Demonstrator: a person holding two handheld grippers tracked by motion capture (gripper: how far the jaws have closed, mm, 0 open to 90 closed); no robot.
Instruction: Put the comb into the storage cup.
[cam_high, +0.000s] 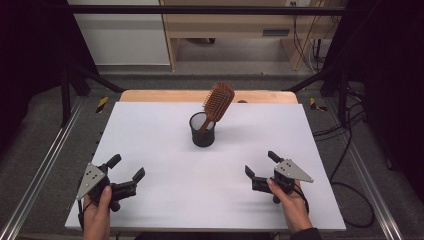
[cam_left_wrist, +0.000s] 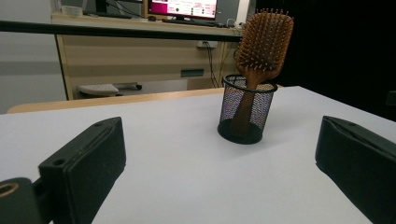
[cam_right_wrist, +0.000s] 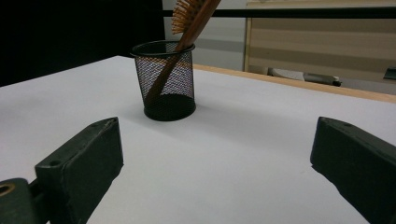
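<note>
A white table (cam_high: 165, 165) stands before a wooden desk (cam_high: 225, 22). A hairbrush (cam_high: 218, 102) leans in a mesh cup (cam_high: 202, 131) at the far centre. The left gripper (cam_high: 129, 167) and right gripper (cam_high: 260, 163) gape wide, holding nothing.

Brush (cam_high: 218, 101): reddish-brown wood, bristles the same tone. Cup (cam_high: 202, 131): black wire mesh, fine grid pattern, solid black rim and base. Tabletop (cam_high: 165, 150): plain pale white-grey, with a light wood strip at the far edge. Left hand-held gripper (cam_high: 126, 171) and right hand-held gripper (cam_high: 261, 163): black jaws, grey three-cornered plates.
</note>
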